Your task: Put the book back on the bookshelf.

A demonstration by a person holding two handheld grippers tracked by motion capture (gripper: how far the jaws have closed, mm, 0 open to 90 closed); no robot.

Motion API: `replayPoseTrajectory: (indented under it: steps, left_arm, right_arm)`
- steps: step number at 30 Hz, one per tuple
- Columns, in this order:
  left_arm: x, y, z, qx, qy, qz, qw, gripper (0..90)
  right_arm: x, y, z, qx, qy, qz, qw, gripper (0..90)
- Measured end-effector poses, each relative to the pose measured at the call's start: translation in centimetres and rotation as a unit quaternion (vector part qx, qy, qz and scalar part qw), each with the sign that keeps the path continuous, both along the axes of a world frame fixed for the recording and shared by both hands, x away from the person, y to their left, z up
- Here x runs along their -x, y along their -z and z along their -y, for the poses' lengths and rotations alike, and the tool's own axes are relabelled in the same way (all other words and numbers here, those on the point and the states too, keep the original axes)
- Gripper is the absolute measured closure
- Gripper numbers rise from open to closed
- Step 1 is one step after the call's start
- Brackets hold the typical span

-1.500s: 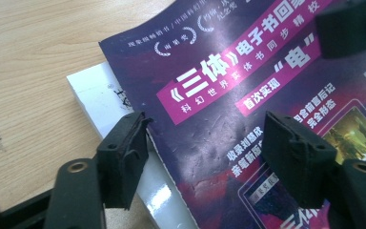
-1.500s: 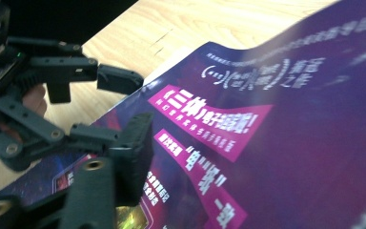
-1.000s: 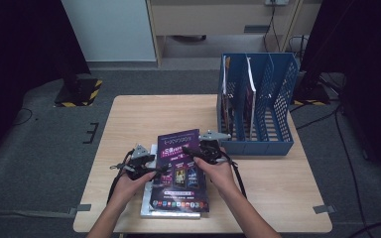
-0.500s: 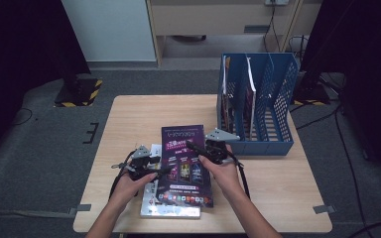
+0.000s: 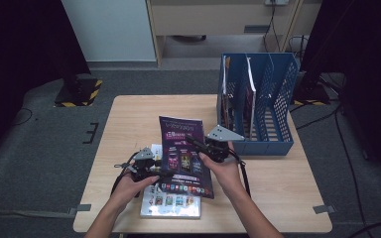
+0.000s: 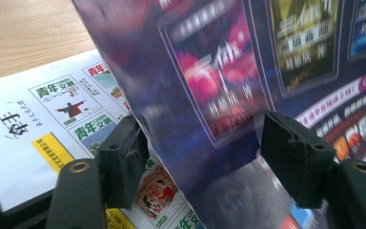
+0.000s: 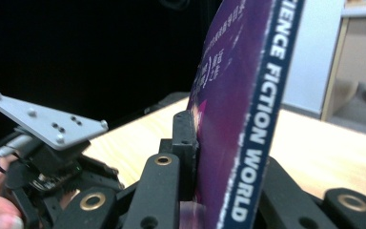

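**Purple magazine lifted off the stack**

The purple magazine (image 5: 183,153) is tilted up above the wooden surface (image 5: 129,119), its lower edge over a white magazine (image 5: 171,202) lying flat near the front edge. The right tool (image 5: 203,145) is clamped on its right edge, jaws pressed on both faces beside the spine lettering. The left tool (image 5: 154,171) sits at the cover's lower left; its jaws stand apart with the cover between them, seemingly not pinching it. Behind, at the right, a blue file rack (image 5: 273,99) holds upright magazines
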State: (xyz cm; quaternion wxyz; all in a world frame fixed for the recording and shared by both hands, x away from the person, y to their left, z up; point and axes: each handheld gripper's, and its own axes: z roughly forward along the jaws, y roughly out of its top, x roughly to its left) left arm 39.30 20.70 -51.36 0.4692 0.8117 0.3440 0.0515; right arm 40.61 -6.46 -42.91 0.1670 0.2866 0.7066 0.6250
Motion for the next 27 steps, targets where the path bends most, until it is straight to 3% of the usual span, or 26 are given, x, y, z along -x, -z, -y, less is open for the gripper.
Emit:
replayPoseTrajectory:
  steps: [5,9,13,22,27]
  left_arm:
    - [-0.2,-0.6,-0.9,0.005,-0.015,-0.001,0.9999,57.3]
    - [-0.2,-0.9,-1.3,0.010,-0.018,-0.004,0.9998,68.0]
    - [-0.2,-1.0,-1.3,0.011,-0.023,-0.001,0.9997,71.9]
    - [0.1,-2.1,-1.6,0.003,-0.040,0.046,0.9982,75.0]
    - [0.2,-2.5,-1.9,0.004,-0.046,0.059,0.9972,75.8]
  right_arm:
    - [0.2,-0.4,-0.3,0.005,-0.007,0.016,0.9998,82.2]
    - [0.0,-0.5,-0.3,0.008,-0.015,0.007,0.9998,81.9]
    - [-0.2,-0.8,-0.3,0.029,-0.022,-0.005,0.9993,80.8]
    - [-0.3,-2.4,0.0,0.077,-0.031,0.001,0.9966,79.5]
    - [-0.6,-3.0,-0.1,0.086,-0.039,-0.005,0.9955,79.5]
